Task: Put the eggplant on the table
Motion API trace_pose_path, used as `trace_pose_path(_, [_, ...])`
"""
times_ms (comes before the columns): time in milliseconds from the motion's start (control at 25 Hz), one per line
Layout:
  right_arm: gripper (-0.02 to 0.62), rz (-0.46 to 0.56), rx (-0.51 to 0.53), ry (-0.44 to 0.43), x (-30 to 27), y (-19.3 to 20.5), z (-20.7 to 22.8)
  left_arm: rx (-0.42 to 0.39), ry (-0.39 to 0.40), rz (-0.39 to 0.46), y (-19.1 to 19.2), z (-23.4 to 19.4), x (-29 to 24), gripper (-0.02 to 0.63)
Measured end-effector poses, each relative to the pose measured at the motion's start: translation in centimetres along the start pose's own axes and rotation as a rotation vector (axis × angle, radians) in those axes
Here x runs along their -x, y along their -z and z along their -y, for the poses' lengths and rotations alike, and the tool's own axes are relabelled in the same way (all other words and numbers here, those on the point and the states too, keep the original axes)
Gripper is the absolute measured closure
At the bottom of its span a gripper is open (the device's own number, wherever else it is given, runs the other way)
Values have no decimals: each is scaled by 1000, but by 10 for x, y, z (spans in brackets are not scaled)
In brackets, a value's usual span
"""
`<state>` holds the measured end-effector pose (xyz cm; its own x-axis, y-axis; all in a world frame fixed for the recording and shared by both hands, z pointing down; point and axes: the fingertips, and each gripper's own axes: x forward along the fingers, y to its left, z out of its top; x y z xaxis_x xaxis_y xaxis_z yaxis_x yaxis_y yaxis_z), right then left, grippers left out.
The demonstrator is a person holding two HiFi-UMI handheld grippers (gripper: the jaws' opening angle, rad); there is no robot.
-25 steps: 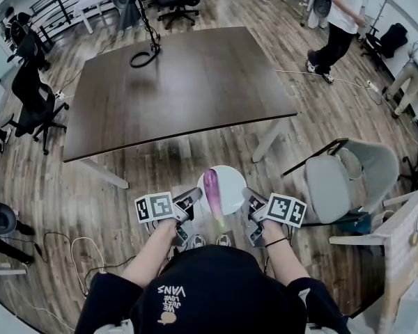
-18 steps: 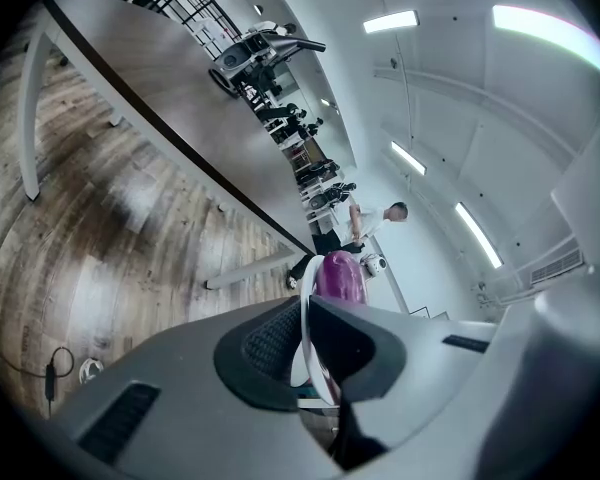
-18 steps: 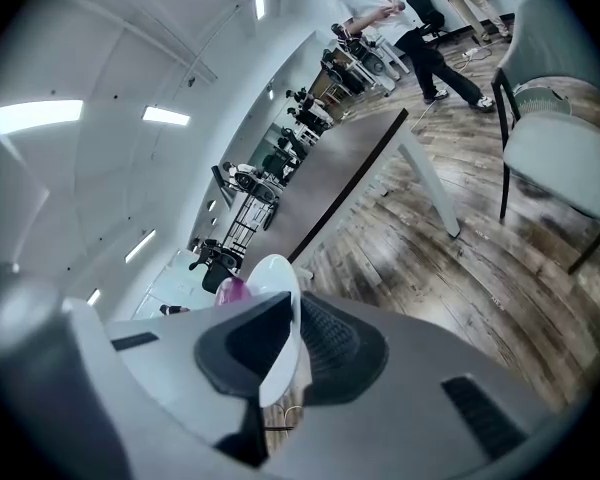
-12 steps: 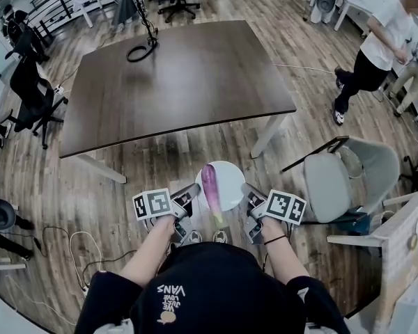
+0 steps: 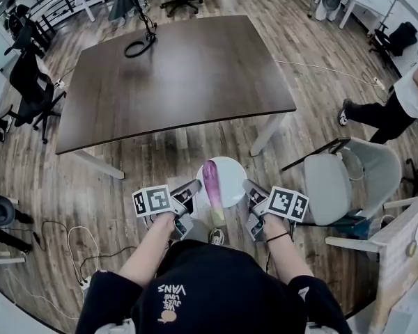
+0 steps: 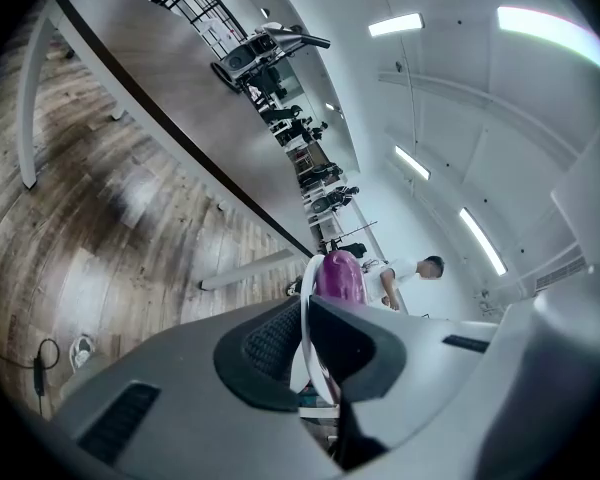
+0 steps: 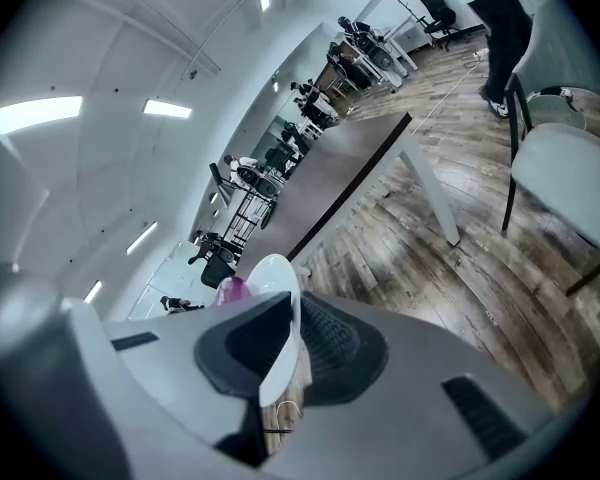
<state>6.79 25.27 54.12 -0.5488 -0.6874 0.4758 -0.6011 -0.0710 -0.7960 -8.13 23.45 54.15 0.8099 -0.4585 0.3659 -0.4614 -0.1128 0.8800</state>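
Note:
A purple eggplant (image 5: pixel 211 181) with a green stem end lies on a round white plate (image 5: pixel 233 176), carried above the wooden floor just short of the dark brown table (image 5: pixel 174 75). My left gripper (image 5: pixel 194 189) is shut on the plate's left rim, my right gripper (image 5: pixel 249 188) on its right rim. The left gripper view shows the white plate rim (image 6: pixel 302 313) pinched between the jaws of the left gripper (image 6: pixel 303 340), with the eggplant (image 6: pixel 338 276) beyond. In the right gripper view the right gripper (image 7: pixel 281 353) clamps the plate (image 7: pixel 272 278), and a bit of eggplant (image 7: pixel 230 290) shows behind it.
A grey chair (image 5: pixel 348 179) stands close on the right. A person (image 5: pixel 404 99) walks at the far right edge. Black office chairs (image 5: pixel 31 89) stand left of the table, a coiled cable (image 5: pixel 134 49) lies on its far end, and cables (image 5: pixel 70 242) lie on the floor.
Both grippers have carried the plate with the eggplant a little closer to the table. The person in the background has walked to the right edge of the view.

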Motion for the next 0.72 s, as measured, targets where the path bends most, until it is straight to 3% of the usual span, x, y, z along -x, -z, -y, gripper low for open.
trace_pose_path(320, [555,18,-16,7,-22,-22,5,-7,7,-19,-27,-7,-22,572])
trace_pose_path(720, [555,79,-28,21,-78,-76,-7,-52,33,-64,-107,-15,-56,572])
